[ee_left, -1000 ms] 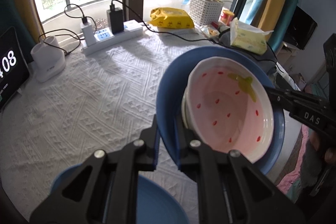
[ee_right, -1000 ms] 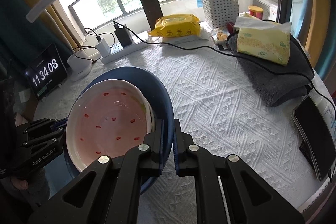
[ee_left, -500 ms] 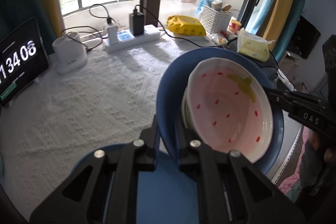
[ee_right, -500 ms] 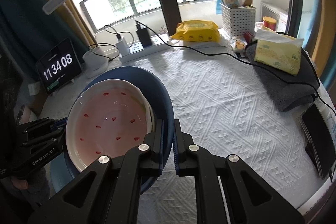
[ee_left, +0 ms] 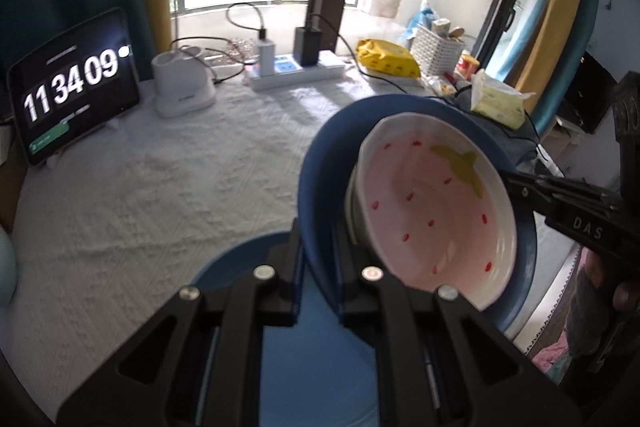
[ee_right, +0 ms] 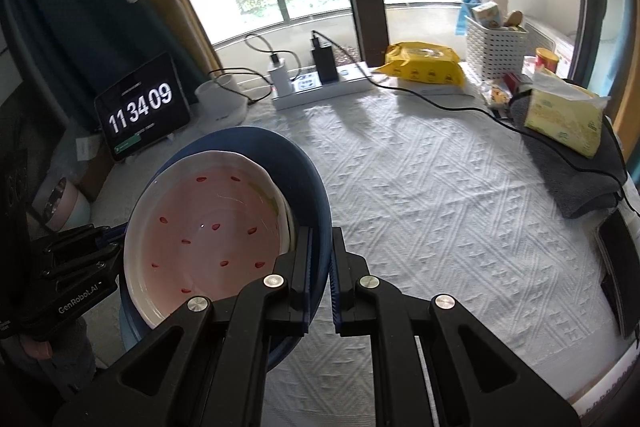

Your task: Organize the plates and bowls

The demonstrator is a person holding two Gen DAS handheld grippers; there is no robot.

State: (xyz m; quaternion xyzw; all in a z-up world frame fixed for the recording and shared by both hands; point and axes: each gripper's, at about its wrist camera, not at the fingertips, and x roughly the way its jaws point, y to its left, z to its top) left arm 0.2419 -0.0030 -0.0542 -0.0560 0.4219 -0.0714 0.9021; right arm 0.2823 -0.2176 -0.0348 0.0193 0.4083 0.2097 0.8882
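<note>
The worktop (ee_right: pixel 440 195), under a white textured cloth, carries a clock display (ee_right: pixel 142 107), a power strip (ee_right: pixel 320 87), a yellow packet (ee_right: pixel 424 65), a white basket (ee_right: pixel 496 47) and a tissue pack (ee_right: pixel 564 115) along its far and right edges; its middle is bare. A blue plate (ee_left: pixel 320 163) is held tilted above the near edge, over a second blue plate (ee_left: pixel 312 367) lying flat beneath. The left gripper (ee_left: pixel 320 267) has its jaws clamped on one side of the plate's rim, and the right gripper (ee_right: pixel 320 263) grips the opposite side, evidently to steady the load. A strawberry-patterned bowl (ee_left: pixel 432 211) rests in the held plate, seemingly atop another white dish. Judgement: the stack is being carried for nesting on the lower plate.
</note>
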